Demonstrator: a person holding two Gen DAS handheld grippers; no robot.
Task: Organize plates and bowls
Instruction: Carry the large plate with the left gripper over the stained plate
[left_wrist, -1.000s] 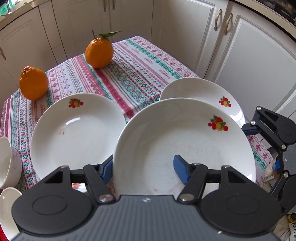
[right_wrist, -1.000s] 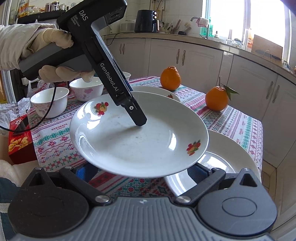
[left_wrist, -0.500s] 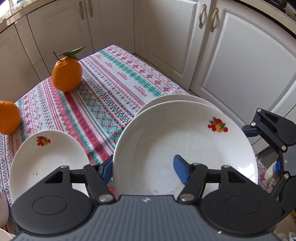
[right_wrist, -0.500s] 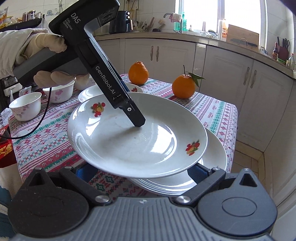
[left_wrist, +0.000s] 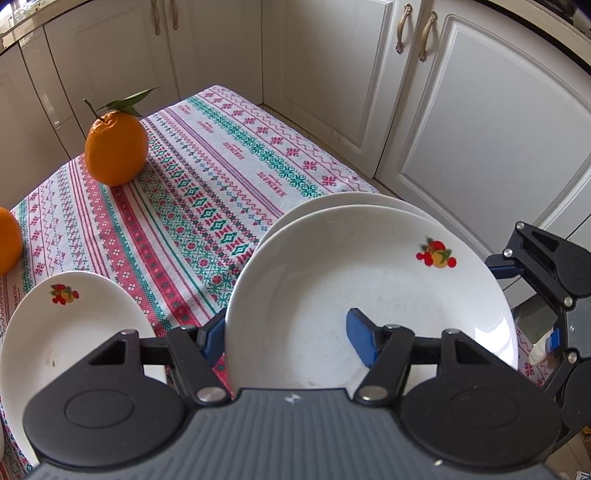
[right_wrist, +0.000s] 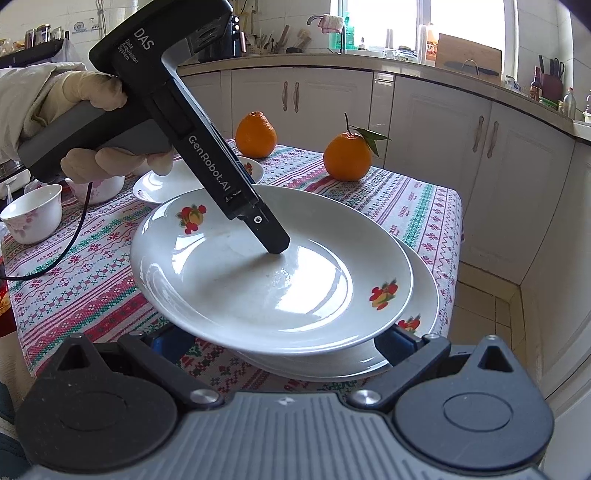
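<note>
The left gripper (left_wrist: 286, 341) pinches the near rim of a white plate (left_wrist: 369, 295), one blue finger on top inside the dish and the other underneath at the left edge. The held plate, tilted a little, sits directly over a second plate (right_wrist: 421, 314) at the table's corner; its far edge is close to or touching the lower one, and contact cannot be made out. From the right wrist view the left gripper's black body slants down into the held plate, gripped by a gloved hand (right_wrist: 92, 129).

The right gripper (right_wrist: 280, 343) has its fingers spread wide, one on each side of the plate stack and below the held plate's rim; they grasp nothing that can be seen.

A third plate (left_wrist: 66, 332) with a fruit print lies to the left on the striped tablecloth (left_wrist: 207, 184). Two oranges stand farther back: a leafy orange (left_wrist: 116, 147) and a plain orange (right_wrist: 256, 134). Two bowls (right_wrist: 33, 214) with pink flowers sit at the far left of the table, behind the hand. White cabinets (left_wrist: 480, 129) surround the table.
</note>
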